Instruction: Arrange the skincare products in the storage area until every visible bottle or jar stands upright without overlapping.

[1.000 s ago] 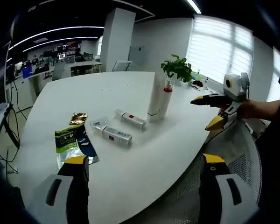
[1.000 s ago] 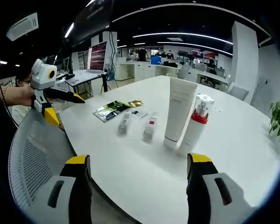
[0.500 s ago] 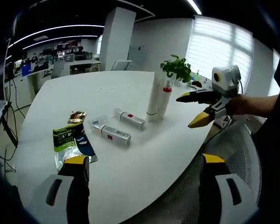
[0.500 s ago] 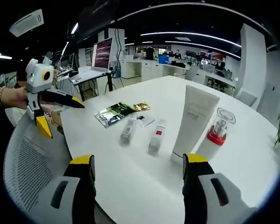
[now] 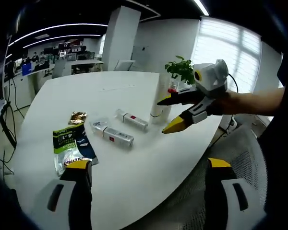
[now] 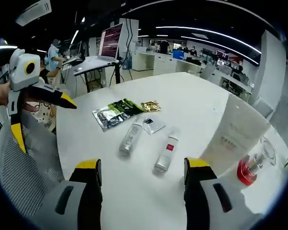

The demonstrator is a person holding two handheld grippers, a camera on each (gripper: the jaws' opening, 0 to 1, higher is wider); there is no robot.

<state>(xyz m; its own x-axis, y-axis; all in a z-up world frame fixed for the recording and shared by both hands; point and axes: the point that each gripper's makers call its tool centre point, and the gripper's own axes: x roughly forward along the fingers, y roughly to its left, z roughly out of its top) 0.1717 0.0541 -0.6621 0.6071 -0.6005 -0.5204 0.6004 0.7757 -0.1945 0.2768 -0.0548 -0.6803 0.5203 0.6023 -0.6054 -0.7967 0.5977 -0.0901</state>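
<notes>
The right gripper [image 5: 175, 111], grey-bodied with yellow-tipped black jaws, now reaches in from the right of the left gripper view to mid-frame, just in front of the tall white squeeze tube [image 5: 158, 101] and the clear pump bottle with a red collar [image 5: 172, 89]; a second ago it hung far out at the right edge, beyond the rim of the round white table [image 5: 134, 172]. Its jaws stand wide apart and hold nothing. In the right gripper view the table has accordingly drawn nearer: the two small silver tubes with red labels, one [image 6: 130, 141] left of centre and one [image 6: 166, 155] at centre, lie on their sides just beyond that gripper's jaw tips [image 6: 142, 165], while the white tube [image 6: 234, 139] and the pump bottle [image 6: 252, 165] stand upright at the right edge. The left gripper [image 6: 38, 112] waits at the left edge of that view, off the table, jaws likewise spread wide and empty. The green and black foil sachet [image 6: 116, 111], the gold sachet [image 6: 150, 106] and a small clear packet [image 6: 153, 125] lie flat in the upper centre. The approach suggests that a first grasp is being set up; both lying tubes remain to be stood up, so the arrangement is barely begun.
</notes>
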